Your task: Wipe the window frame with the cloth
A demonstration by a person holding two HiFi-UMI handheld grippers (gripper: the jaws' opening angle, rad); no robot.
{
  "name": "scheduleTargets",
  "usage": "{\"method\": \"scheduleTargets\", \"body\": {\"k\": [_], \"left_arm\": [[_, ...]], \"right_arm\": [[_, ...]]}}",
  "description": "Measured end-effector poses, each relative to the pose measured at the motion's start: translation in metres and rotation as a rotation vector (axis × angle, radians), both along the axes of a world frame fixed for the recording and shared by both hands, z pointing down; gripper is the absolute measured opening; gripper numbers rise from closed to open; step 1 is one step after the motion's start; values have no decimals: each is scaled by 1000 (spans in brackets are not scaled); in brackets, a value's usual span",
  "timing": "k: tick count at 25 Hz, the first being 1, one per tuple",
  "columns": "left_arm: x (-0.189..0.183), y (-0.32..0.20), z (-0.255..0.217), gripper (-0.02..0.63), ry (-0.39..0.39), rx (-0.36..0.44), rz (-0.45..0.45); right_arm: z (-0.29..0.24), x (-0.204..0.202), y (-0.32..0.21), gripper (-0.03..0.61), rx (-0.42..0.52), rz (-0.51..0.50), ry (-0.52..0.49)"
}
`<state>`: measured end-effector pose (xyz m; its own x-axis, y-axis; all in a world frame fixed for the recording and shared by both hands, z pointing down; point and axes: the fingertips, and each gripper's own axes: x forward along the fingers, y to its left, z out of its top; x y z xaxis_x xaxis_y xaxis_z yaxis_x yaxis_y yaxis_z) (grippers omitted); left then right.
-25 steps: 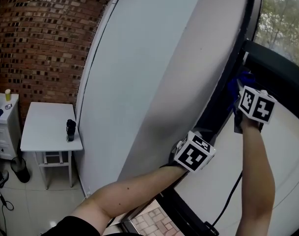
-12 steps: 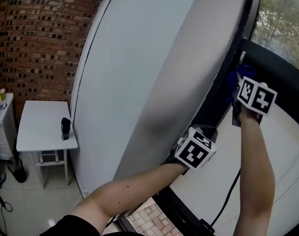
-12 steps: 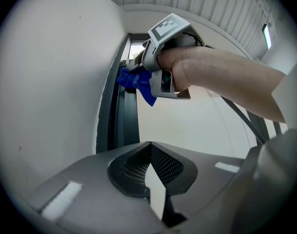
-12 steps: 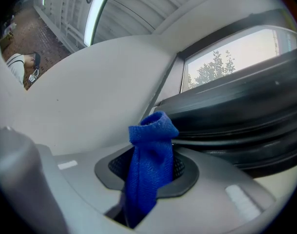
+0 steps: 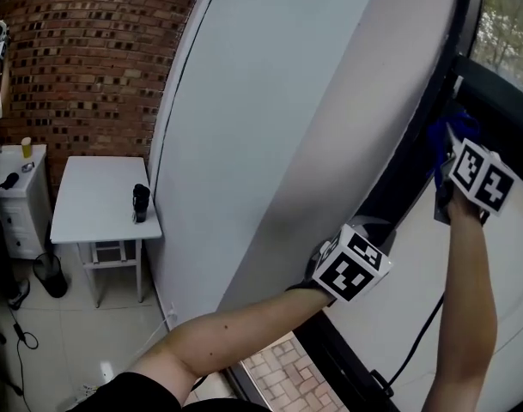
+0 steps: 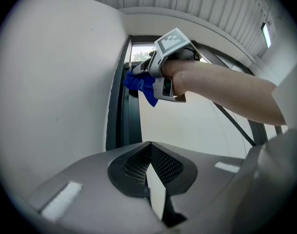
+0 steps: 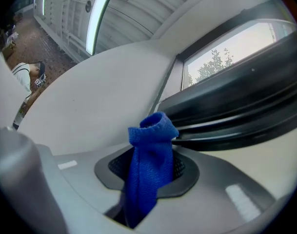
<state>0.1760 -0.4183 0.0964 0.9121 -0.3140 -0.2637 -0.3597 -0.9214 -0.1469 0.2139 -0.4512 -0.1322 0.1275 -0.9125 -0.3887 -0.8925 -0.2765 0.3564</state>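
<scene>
This is an indoor room of a loft or studio kind, though which exactly cannot be told. A bare red brick wall (image 5: pixel 81 67) stands at the back, next to a plain white wall (image 5: pixel 270 118). A pale tiled floor (image 5: pixel 63 342) carries 1 small white table (image 5: pixel 98 209) with a dark object (image 5: pixel 141 202) on it, and a white drawer unit (image 5: pixel 21 209) just beside it. Overhead, a ribbed white ceiling (image 7: pixel 133 9) holds a long strip light (image 7: pixel 100 18). A dark window frame (image 5: pixel 407 161) looks out on trees (image 5: pixel 506 15)

The dark object (image 5: pixel 141 202) on the table (image 5: pixel 94 191) is too small to identify; cloth (image 5: pixel 439 142) half hidden.
</scene>
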Motion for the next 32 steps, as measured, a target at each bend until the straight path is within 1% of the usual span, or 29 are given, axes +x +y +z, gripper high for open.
{"method": "scheduleTargets", "body": {"k": [3,6,11,15,21,24,26,28,32], "left_arm": [[-10,6,20,-8,-10,-4,-8],[-27,13,41,-9,-5,-27,-18],[-52,29,74,-8,-13,-73,-41],[-67,41,89,-8,-16,-104,-59],[-96,53,109,-8,-36,-102,-106],[-107,57,115,-9,-31,-103,-128],[-114,60,116,-8,-28,-87,-141],[-122,64,117,-8,-21,-78,-147],[-128,67,133,-9,-22,-94,-149]], "right_arm": [[23,-8,10,118,2,-14,17],[53,-19,22,118,-7,-36,20],[109,-42,44,118,-61,-84,16],[146,-50,62,118,-101,-107,-4],[204,-54,87,118,-144,-124,-59],[237,-55,100,118,-164,-139,-85],[258,-57,112,118,-176,-148,-92],[279,-63,125,118,-182,-162,-102],[322,-70,150,118,-193,-183,-161]]}}
